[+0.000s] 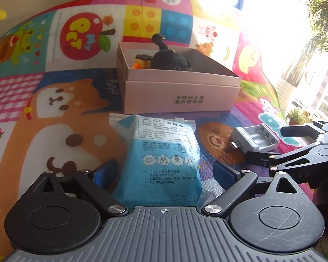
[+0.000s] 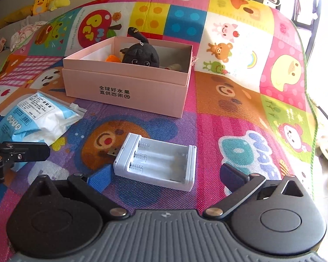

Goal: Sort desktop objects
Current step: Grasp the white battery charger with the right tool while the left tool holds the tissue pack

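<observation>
A blue and white sealed packet [image 1: 164,152] lies flat on the mat between the blue pads of my left gripper [image 1: 165,171], which is open and not pressing on it. A white battery charger [image 2: 157,161] with a USB plug lies between the pads of my right gripper [image 2: 166,175], also open; the left pad sits close to its corner. The pink cardboard box [image 1: 179,93] [image 2: 124,91] stands just beyond both, holding a black plush toy [image 2: 142,55] and some orange items. The left wrist view shows the right gripper [image 1: 264,144] straddling the charger [image 1: 255,139].
Everything rests on a colourful cartoon play mat [image 2: 229,91], whose edge drops off at the right. Yellow plush toys [image 2: 48,0] lie on a sofa at the back left. A small potted plant [image 1: 295,115] stands by the bright window on the right.
</observation>
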The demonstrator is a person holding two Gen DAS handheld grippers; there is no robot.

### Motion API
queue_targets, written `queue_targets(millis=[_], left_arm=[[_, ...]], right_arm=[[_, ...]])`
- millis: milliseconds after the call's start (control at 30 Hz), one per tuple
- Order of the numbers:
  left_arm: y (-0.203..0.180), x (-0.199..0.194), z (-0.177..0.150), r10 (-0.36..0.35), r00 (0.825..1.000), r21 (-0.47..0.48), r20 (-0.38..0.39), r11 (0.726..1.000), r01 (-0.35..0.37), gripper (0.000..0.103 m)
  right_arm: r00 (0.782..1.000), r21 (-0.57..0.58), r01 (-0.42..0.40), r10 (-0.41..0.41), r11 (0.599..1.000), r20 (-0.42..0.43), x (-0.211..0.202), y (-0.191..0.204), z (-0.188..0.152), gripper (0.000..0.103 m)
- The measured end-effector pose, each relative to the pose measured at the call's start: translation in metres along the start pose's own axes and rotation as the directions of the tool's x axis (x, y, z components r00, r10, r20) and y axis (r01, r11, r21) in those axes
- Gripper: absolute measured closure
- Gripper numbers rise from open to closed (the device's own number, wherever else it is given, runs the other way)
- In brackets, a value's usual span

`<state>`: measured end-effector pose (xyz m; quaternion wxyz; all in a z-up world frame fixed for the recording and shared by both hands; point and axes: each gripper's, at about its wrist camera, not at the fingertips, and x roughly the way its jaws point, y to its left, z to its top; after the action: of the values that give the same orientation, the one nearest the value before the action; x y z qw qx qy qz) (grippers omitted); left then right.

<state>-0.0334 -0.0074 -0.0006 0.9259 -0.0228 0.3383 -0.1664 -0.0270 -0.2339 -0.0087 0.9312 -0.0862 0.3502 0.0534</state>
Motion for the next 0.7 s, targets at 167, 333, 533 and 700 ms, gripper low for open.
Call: queue_targets(millis=[167, 333, 533, 700], left_arm=[[0.0, 0.001, 0.0, -0.005, 1.0, 0.002, -0.002, 1.0, 0.005, 0.004], [0.0, 0.001, 0.0, -0.004, 1.0, 0.003, -0.002, 1.0, 0.004, 0.003], [-0.001, 0.002, 0.0, 0.0, 1.0, 0.007, -0.003, 1.0, 0.0, 0.003], [-0.005, 0.004, 0.0, 0.036, 0.999, 0.022, -0.01, 0.999, -0.036, 0.003]], right_arm=[[0.999, 0.054, -0.045, 0.047, 0.998, -0.027, 0.008, -0.001, 0.006, 0.0], [0.997, 0.038, -0.073, 0.074, 0.997, -0.02, 0.01, 0.005, 0.009, 0.012], [0.995, 0.016, -0.097, 0.097, 0.995, -0.011, 0.002, 0.008, 0.006, 0.022], [0.993, 0.008, -0.116, 0.116, 0.993, -0.019, -0.005, 0.007, 0.004, 0.022]])
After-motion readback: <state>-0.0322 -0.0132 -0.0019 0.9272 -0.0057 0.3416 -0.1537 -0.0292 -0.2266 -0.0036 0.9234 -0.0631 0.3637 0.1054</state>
